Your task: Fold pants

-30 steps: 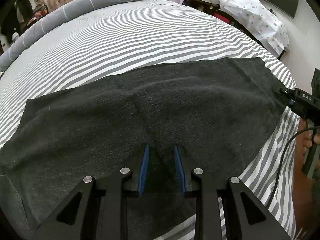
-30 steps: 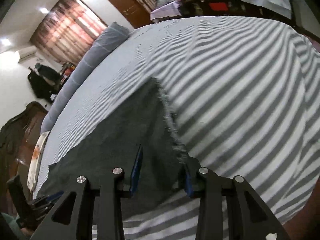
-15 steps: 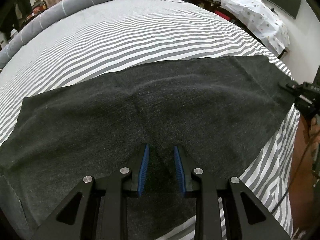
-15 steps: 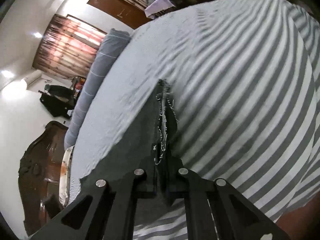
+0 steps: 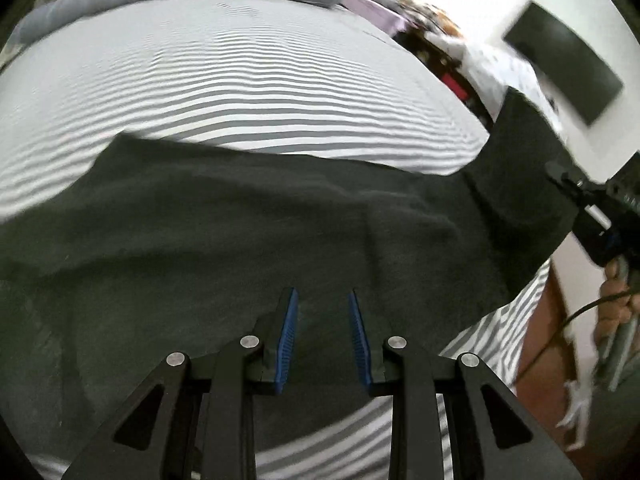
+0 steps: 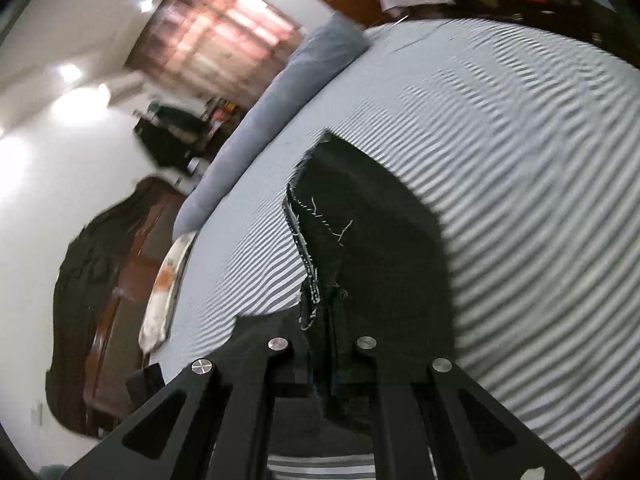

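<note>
The dark pants (image 5: 240, 240) lay flat on the striped bed sheet (image 5: 260, 92). My left gripper (image 5: 322, 336) hung just over the cloth, its blue pads (image 5: 289, 332) a little way apart with nothing between them. My right gripper (image 6: 323, 364) was pinched tight on the frayed end of the pants (image 6: 360, 240), and that end was lifted up off the sheet (image 6: 540, 200). A long grey pillow (image 6: 280, 100) sat at the far side.

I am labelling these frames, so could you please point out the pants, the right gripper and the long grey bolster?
pants (image 5: 248, 240): left wrist view, flat middle of the fabric.
right gripper (image 6: 323, 360): right wrist view, between its fingertips, shut on the hem.
bolster (image 6: 288, 80): right wrist view, its middle.
</note>
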`<state>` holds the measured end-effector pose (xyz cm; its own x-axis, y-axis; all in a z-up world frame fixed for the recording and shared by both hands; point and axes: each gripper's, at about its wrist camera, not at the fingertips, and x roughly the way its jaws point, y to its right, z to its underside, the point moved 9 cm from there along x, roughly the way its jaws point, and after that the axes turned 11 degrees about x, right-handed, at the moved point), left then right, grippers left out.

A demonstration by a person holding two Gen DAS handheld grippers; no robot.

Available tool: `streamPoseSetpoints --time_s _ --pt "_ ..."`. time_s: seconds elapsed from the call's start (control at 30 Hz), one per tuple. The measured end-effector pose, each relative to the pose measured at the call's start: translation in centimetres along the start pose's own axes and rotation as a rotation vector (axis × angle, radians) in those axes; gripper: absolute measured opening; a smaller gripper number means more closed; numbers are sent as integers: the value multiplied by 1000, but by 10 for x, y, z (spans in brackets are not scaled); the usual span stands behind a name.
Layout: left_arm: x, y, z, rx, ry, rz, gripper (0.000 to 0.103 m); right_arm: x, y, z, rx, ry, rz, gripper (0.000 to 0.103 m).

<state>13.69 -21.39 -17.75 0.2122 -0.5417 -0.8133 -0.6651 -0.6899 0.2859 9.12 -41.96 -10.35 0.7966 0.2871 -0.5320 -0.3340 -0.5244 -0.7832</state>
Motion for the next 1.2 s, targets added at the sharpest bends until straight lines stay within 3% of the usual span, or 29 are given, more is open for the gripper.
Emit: streamPoseSetpoints --time_s 0.17,0.47,0.63,0.77,0.97,1.2 --pt "-35 -26 12 -110 35 116 32 55 -44 50 -93 -120 1 6" --pt "-65 -71 10 -225 84 253 64 127 -68 143 -268 -311 70 7" --pt "-51 -66 4 -287 49 367 79 139 -59 173 -351 -339 123 7" --pt "-36 -69 -4 -377 20 433 80 140 -55 183 -415 -336 150 7" --pt "-16 -71 -11 -424 -24 403 81 139 -63 189 -506 -316 167 7" --pt "6 -64 -9 -465 -66 340 81 139 -64 197 -515 -323 151 10"
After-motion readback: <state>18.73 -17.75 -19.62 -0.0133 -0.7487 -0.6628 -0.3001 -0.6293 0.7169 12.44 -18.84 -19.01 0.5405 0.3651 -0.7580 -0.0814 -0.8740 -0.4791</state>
